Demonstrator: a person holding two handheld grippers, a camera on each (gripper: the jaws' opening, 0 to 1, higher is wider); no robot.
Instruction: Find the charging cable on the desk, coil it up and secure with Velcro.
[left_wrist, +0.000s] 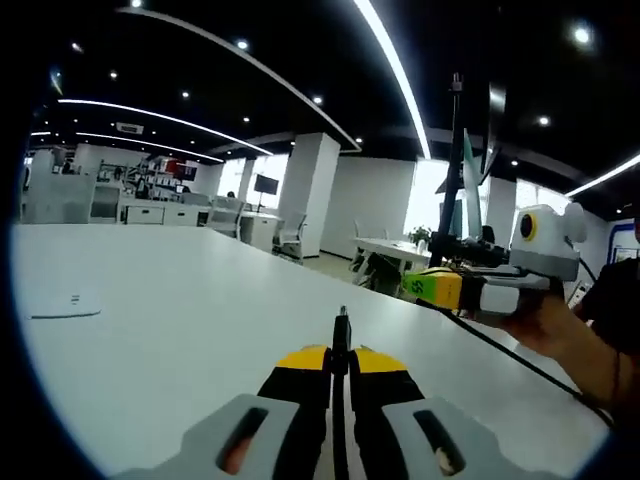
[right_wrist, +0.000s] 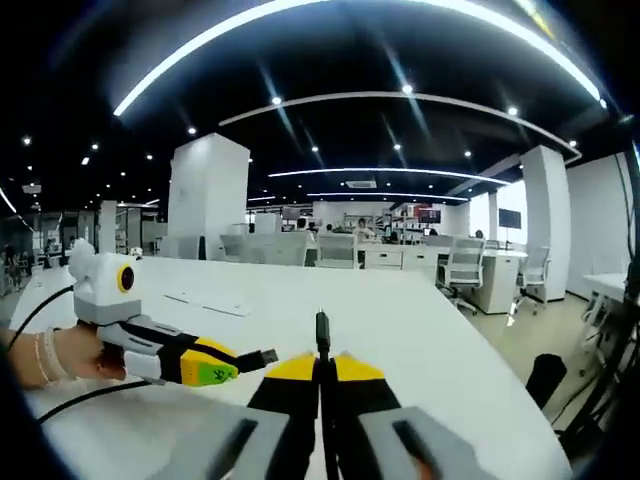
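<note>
The thin black charging cable is held at both ends above the white desk (left_wrist: 200, 300). In the left gripper view, my left gripper (left_wrist: 341, 352) is shut on one cable end, and a short black plug (left_wrist: 342, 322) sticks up between its yellow tips. My right gripper (left_wrist: 414, 287) comes in from the right, held by a hand, and the cable (left_wrist: 510, 358) trails from it across the desk. In the right gripper view, my right gripper (right_wrist: 322, 360) is shut on a black plug (right_wrist: 322, 328). The left gripper (right_wrist: 240, 368) shows a USB plug (right_wrist: 266, 356) poking out.
A small flat white object (left_wrist: 65, 303) lies on the desk at the left. Flat sheets (right_wrist: 215, 302) lie farther back on the desk. Black stands (left_wrist: 455, 170) rise behind the right gripper. Office desks, chairs (right_wrist: 462, 268) and pillars stand beyond.
</note>
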